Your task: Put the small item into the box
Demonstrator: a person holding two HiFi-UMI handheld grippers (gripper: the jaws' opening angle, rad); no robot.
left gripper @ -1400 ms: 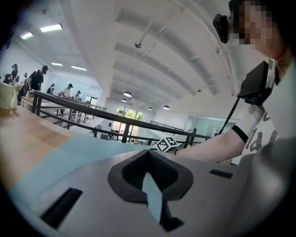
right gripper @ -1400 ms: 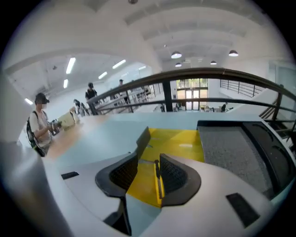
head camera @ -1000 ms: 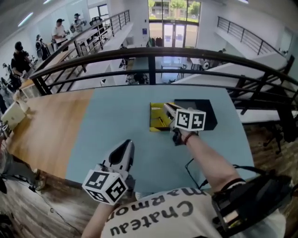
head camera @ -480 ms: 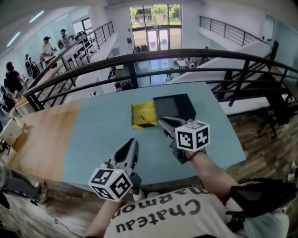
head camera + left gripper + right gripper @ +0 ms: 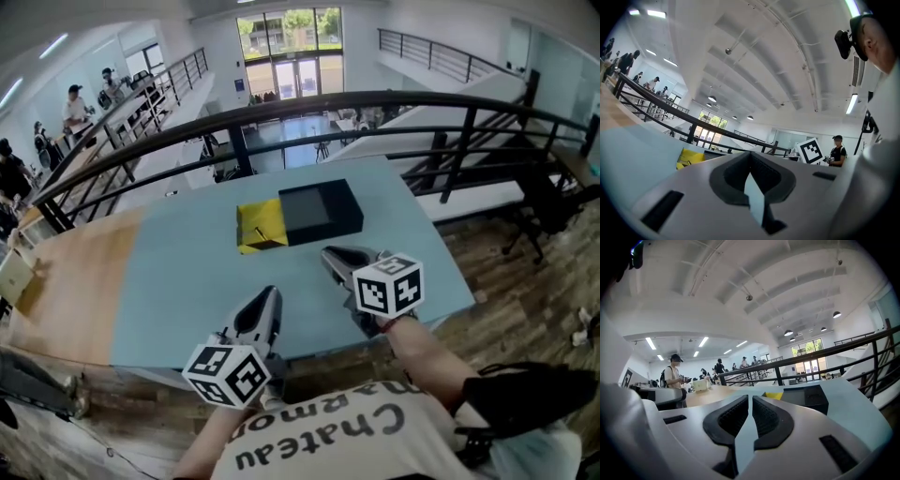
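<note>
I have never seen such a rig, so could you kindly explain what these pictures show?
There is no robot here: a person holds a two-jaw gripper in each hand. The head view comes from a camera on the person's head, looking steeply down. In it the left gripper is at lower left and the right gripper is beside it. The marked cubes are parts of the grippers. The other two views come from cameras riding on each gripper, looking along its jaws.

On the blue table lie a yellow box and a black box, side by side. Something small and dark seems to lie in the yellow box; I cannot tell what.

Both pairs of jaws are together with nothing between them; the right ones have just been closing. Neither gripper is at the boxes.
</note>
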